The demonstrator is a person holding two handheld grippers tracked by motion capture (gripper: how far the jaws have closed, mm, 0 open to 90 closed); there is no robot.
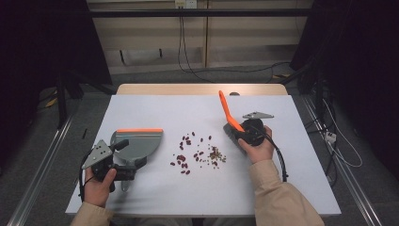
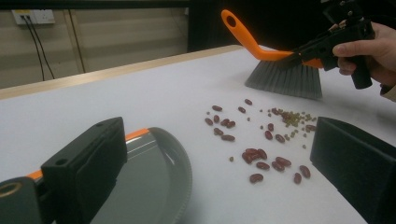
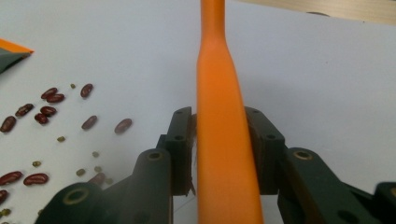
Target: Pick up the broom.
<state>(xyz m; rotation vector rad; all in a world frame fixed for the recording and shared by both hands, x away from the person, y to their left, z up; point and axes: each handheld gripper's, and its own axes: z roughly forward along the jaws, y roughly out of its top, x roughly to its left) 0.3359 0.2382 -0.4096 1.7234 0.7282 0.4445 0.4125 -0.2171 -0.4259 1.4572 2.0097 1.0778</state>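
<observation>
My right gripper (image 1: 242, 132) is shut on the orange handle of a hand brush (image 1: 227, 109). Its pads sit against both sides of the handle (image 3: 217, 93). The grey bristles (image 2: 285, 79) hang at the table just right of a scatter of red beans (image 1: 186, 155) and small green beans (image 1: 216, 154). At the left lies a grey dustpan (image 1: 141, 143) with an orange lip. My left gripper (image 1: 124, 157) rests over it, open. In the left gripper view one jaw stands above the pan (image 2: 149, 182) and the other off to its side, beans (image 2: 261, 156) showing between them.
A white sheet (image 1: 155, 110) covers the table, with a wooden strip (image 1: 202, 89) along the far edge. Cables (image 1: 183, 52) run down the wall behind. Metal rails (image 1: 42, 160) and dark floor flank both sides.
</observation>
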